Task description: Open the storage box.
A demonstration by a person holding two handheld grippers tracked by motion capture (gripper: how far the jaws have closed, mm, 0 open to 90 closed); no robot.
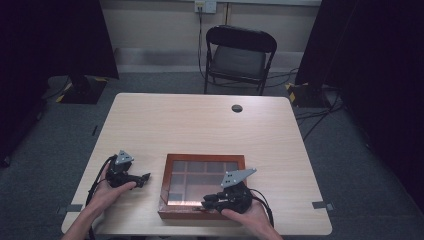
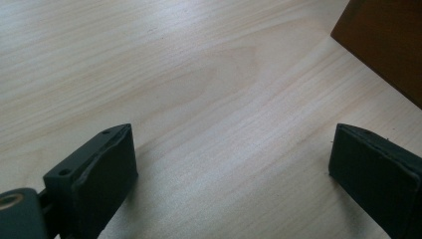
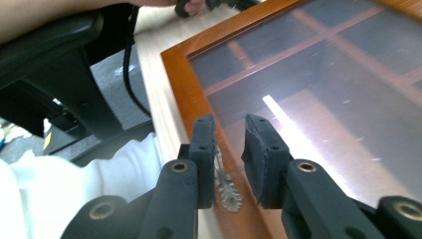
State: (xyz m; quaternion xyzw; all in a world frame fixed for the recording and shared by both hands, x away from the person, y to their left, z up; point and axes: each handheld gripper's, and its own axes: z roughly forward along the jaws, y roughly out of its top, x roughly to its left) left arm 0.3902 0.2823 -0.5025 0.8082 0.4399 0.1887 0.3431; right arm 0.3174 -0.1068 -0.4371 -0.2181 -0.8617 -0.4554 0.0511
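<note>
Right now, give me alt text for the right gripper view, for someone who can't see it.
The right claw, jaws slightly apart, sits over the near edge of a wooden box with a glass lid, beside a small metal latch. Wooden dividers show through the glass, which reflects a bright streak. The table and a black cable lie to the left.

Jaws wide apart over table; box corner beyond.

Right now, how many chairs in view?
1. A black folding chair stands on the floor beyond the far edge of the table, near the wall. Others may be hidden in the dark sides.
</note>
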